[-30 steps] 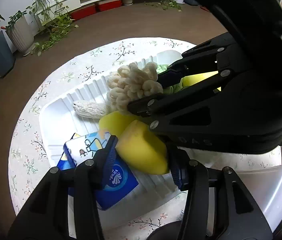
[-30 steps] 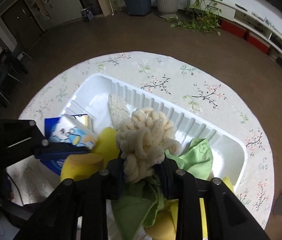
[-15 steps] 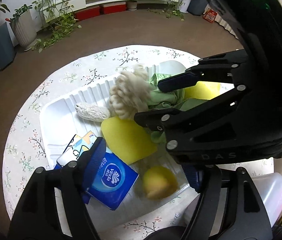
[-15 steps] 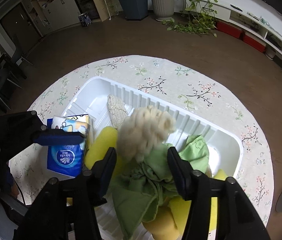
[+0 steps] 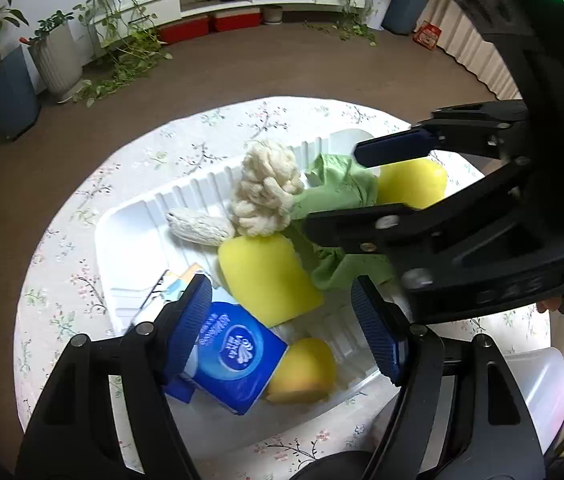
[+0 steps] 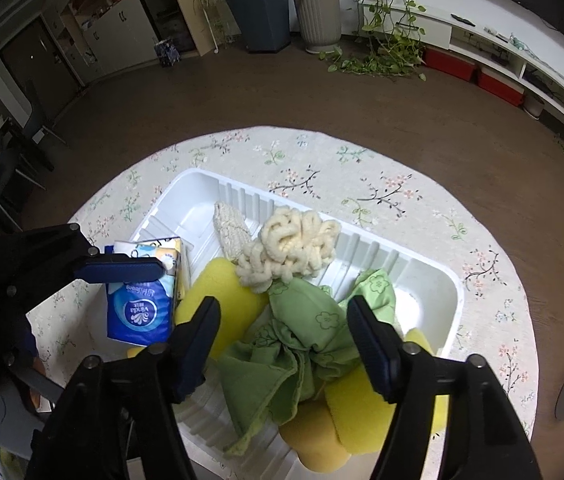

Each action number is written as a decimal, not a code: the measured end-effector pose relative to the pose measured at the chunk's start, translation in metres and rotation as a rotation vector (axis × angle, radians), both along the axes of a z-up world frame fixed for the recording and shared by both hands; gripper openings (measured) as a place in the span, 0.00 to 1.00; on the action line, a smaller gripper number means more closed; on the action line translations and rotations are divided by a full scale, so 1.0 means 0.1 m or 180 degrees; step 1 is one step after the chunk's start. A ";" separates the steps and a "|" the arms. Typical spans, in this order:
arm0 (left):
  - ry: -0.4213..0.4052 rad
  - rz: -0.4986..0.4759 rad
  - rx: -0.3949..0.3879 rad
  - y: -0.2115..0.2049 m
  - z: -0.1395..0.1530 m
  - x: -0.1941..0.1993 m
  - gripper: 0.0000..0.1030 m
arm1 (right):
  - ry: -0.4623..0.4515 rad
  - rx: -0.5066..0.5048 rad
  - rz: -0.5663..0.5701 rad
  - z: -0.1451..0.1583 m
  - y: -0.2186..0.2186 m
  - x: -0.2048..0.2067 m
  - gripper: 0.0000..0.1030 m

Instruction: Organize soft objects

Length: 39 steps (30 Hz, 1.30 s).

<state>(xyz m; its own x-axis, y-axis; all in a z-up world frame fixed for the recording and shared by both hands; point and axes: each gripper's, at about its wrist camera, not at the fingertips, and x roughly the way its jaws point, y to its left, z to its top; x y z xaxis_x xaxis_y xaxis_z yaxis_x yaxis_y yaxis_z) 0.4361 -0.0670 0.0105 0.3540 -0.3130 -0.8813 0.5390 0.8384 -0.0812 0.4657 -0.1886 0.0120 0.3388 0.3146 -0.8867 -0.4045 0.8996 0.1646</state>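
Left-wrist view: left tongs (image 5: 282,320), jaws just spread and gripping nothing, hover over the white tray (image 5: 130,220) holding sponge (image 5: 302,372), tissue pack (image 5: 238,364) and rope ball (image 5: 266,192).

Right-wrist view: right tongs (image 6: 282,340), likewise just released, hang above the green cloth (image 6: 306,332). Drop-off looks finished; next, pull clear.

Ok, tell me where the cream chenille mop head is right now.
The cream chenille mop head lies in the white ribbed plastic tray, against its far wall, between the pale knitted scrubber and the crumpled green cloth.

Left gripper (image 5: 282,316) and right gripper (image 6: 284,332) just opened, apparently empty.
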 end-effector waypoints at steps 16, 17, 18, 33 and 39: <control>-0.0648 0.0538 -0.0199 0.49 0.74 -0.35 0.93 | -0.0477 0.0132 -0.0446 0.69 -0.65 -0.40 1.00; -0.0701 0.0568 -0.0201 0.52 0.77 -0.42 0.93 | -0.0548 0.0126 -0.0488 0.76 -0.72 -0.49 1.00; -0.0777 0.0613 -0.0195 0.56 0.82 -0.51 0.93 | -0.0600 0.0124 -0.0512 0.82 -0.76 -0.56 1.00; -0.1254 0.0952 -0.0412 0.83 0.93 -2.29 0.93 | -0.0974 0.0339 -0.0843 0.96 -1.18 -2.39 1.00; -0.1309 0.1177 -0.0494 0.89 0.83 -2.92 0.93 | -0.1004 0.0461 -0.0968 0.80 -1.13 -3.15 1.00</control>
